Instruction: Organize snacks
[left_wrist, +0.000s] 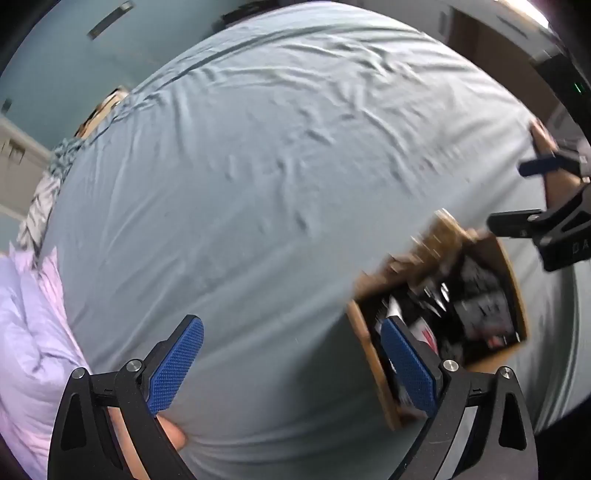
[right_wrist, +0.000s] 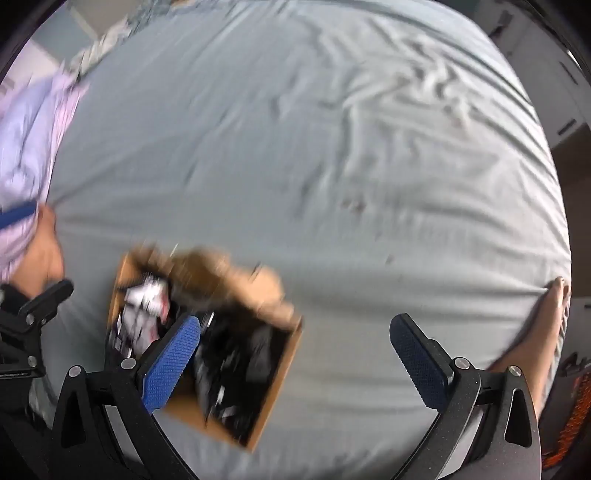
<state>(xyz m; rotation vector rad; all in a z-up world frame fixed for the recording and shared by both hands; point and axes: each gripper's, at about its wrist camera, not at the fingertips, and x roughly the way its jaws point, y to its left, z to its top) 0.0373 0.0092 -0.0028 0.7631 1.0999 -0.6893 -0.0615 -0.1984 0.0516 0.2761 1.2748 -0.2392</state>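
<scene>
Both pairs of tongs gape wide, gripping nothing: the left gripper (left_wrist: 291, 363) over bare grey-blue sheet (left_wrist: 258, 166), the right gripper (right_wrist: 295, 362) likewise. Between them on the bed, an open cardboard box (right_wrist: 284, 362) holds blurred dark and white packets (right_wrist: 147, 299).

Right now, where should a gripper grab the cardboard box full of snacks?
Probably the cardboard box by its bare side wall, coming from above. It sits open-topped on the bed sheet, so one finger can slip inside the rim. Avoid the flaps; they look floppy.
</scene>
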